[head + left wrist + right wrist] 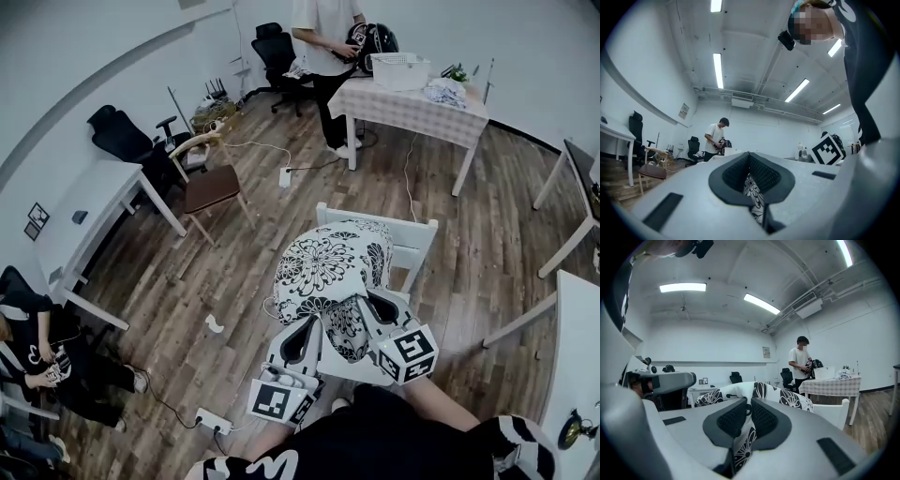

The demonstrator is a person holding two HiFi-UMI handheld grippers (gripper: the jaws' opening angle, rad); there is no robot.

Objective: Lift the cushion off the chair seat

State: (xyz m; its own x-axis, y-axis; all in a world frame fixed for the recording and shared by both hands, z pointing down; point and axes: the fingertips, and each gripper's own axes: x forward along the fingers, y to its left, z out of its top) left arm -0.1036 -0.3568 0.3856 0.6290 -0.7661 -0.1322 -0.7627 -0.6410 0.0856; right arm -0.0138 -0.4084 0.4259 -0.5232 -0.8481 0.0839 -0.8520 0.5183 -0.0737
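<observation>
Left gripper (pixel 306 326): clamping black-and-white floral fabric cushion (pixel 330 264), 7 o'clock.
Right gripper (pixel 377 311): clamping it, 5 o'clock.
Risk: fabric slipping out, falling onto white wooden chair (pixel 413 240).

Bright ceiling strip lights (pixel 717 70), soft shadows, strong fisheye curvature, dark vignetted corners

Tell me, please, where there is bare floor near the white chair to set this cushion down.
Bare floor for the cushion lies between the white chair and the brown-seated chair, and between it and the white table at right. The power strip clutters the near left.
</observation>
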